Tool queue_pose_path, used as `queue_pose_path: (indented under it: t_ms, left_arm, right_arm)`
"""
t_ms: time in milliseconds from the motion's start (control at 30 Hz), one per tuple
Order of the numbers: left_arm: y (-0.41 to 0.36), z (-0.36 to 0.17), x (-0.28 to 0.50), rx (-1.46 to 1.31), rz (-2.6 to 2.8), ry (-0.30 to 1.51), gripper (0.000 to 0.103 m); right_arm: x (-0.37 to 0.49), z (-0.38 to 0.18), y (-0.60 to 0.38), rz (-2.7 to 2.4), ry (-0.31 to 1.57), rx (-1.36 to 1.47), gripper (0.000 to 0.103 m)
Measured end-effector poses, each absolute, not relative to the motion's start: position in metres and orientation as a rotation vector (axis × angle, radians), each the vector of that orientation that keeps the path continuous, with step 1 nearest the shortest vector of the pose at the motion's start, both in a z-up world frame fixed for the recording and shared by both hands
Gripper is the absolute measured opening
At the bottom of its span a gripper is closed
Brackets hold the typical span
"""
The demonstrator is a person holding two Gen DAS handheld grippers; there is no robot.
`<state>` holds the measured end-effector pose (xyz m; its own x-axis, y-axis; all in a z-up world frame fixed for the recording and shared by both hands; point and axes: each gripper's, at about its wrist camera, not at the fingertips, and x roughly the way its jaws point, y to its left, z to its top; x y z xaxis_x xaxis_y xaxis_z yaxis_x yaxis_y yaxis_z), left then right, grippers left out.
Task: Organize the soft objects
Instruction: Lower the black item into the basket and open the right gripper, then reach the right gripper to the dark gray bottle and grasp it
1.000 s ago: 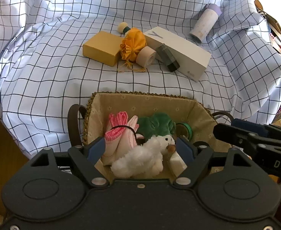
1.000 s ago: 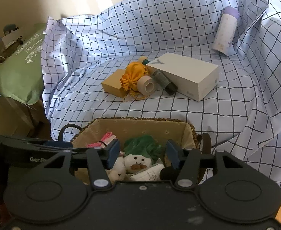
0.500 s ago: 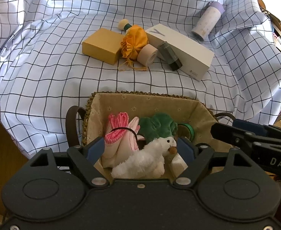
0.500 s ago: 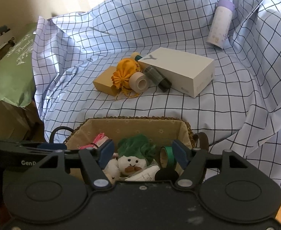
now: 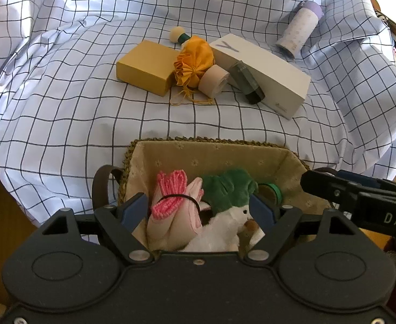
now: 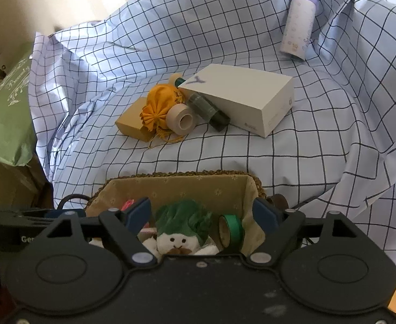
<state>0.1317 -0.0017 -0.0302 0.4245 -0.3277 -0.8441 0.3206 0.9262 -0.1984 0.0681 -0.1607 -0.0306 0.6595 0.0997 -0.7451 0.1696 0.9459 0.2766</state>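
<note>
Over a lined wicker basket [image 6: 176,186] at the near edge of a checked bedsheet [image 5: 63,108], the right gripper [image 6: 202,216], its jaws just widened, hangs empty above a green-hooded plush [image 6: 183,225], while the left gripper [image 5: 198,210] stands wide around a banded pink cloth [image 5: 171,205] and white plush toy [image 5: 224,229], pads apparently clear. The orange drawstring pouch [image 5: 195,62] waits mid-sheet among boxes; reaching it risks snagging its cords. The basket's near side is hidden behind the grippers.

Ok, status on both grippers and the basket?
Left gripper open over the woven lined basket. Right gripper open, jaws just widened above the green-hooded white plush. Orange drawstring pouch outside.
</note>
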Motion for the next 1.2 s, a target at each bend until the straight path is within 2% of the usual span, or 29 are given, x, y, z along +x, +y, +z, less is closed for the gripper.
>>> queue_pose_path:
  t_ms: [233,733,933,1200]
  left_arm:
    - [-0.005,-0.034,0.140,0.007,-0.407,1.065,0.078]
    - [-0.012,-0.041,0.154,0.020,-0.404,1.097,0.078]
    - [-0.014,-0.042,0.160,0.021,-0.409,1.101,0.078]
    - [-0.016,-0.043,0.167,0.019,-0.409,1.102,0.078]
  right_arm:
    - [0.083,-0.034,-0.168,-0.072,0.844,0.389,0.086]
    - [0.107,-0.027,-0.170,-0.147,0.700,0.403,0.102]
    - [0.127,-0.029,-0.172,-0.121,0.720,0.370,0.101]
    - [0.159,-0.042,-0.171,-0.099,0.781,0.477,0.083]
